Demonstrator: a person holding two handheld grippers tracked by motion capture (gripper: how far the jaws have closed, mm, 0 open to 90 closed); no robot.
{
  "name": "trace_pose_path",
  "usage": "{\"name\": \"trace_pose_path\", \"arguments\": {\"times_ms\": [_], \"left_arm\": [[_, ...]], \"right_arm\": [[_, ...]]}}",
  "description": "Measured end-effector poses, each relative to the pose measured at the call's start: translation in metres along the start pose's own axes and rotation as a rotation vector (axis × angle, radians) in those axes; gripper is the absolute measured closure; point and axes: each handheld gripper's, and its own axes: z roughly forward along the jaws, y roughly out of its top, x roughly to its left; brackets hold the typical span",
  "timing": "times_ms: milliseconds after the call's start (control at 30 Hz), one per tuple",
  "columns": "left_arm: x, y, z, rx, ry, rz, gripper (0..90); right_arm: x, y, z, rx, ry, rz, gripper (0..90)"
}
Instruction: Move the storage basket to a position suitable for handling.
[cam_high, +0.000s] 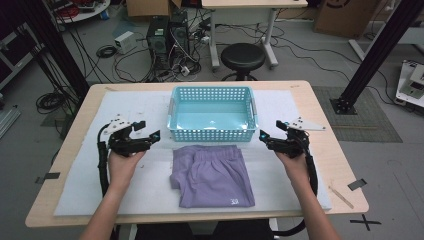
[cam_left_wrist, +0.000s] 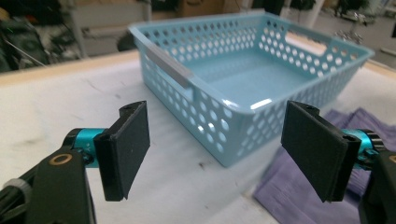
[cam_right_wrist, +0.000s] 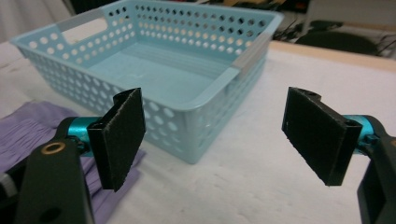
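A light blue perforated basket (cam_high: 212, 92) stands empty at the middle back of the white mat (cam_high: 75, 185). In front of it lies a folded purple garment (cam_high: 212, 176). My left gripper (cam_high: 151, 131) hovers open to the left of the basket's front corner; my right gripper (cam_high: 270, 132) hovers open to the right of it. From the left gripper (cam_left_wrist: 217, 151) I see the basket (cam_left_wrist: 233, 79) ahead and the purple cloth (cam_left_wrist: 299, 186) at lower right. From the right gripper (cam_right_wrist: 219, 140) the basket (cam_right_wrist: 154, 70) lies ahead and the cloth (cam_right_wrist: 32, 126) at lower left. Nothing sits between either pair of jaws.
The mat covers a wooden table (cam_high: 330, 145). Behind the table stand a black stool (cam_high: 243, 57), computer towers (cam_high: 167, 32) and loose cables on the floor. A black frame post (cam_high: 375, 55) rises at the right.
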Motion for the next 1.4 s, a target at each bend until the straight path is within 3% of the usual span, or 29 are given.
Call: {"name": "trace_pose_path", "arguments": {"times_ms": [167,333,500,567,667,900,1100,1400], "left_arm": [[-0.004,-0.004,0.023,0.017,-0.045,-0.028,23.1],[-0.011,-0.001,0.040,0.060,-0.093,-0.023,23.1],[-0.021,-0.001,0.049,0.088,-0.134,-0.003,24.0],[-0.023,0.000,0.049,0.088,-0.120,0.009,23.8],[-0.022,-0.001,0.048,0.086,-0.131,-0.004,24.2],[-0.025,-0.001,0.048,0.090,-0.133,0.014,27.9],[-0.027,-0.001,0.048,0.102,-0.107,0.033,26.4],[-0.016,0.010,0.020,0.039,-0.060,0.059,24.8]], "right_arm": [[0.012,-0.003,0.023,0.082,0.071,-0.026,27.5],[0.018,-0.006,0.037,0.129,0.060,-0.055,33.9],[0.014,-0.007,0.040,0.126,0.030,-0.048,36.7],[0.012,-0.007,0.040,0.123,0.019,-0.037,37.9],[0.010,-0.007,0.041,0.125,-0.001,-0.042,39.2],[0.007,-0.007,0.043,0.118,-0.034,-0.030,40.7],[0.007,-0.006,0.042,0.116,-0.041,-0.030,37.5],[0.010,0.003,0.021,0.050,-0.025,-0.020,27.1]]}}
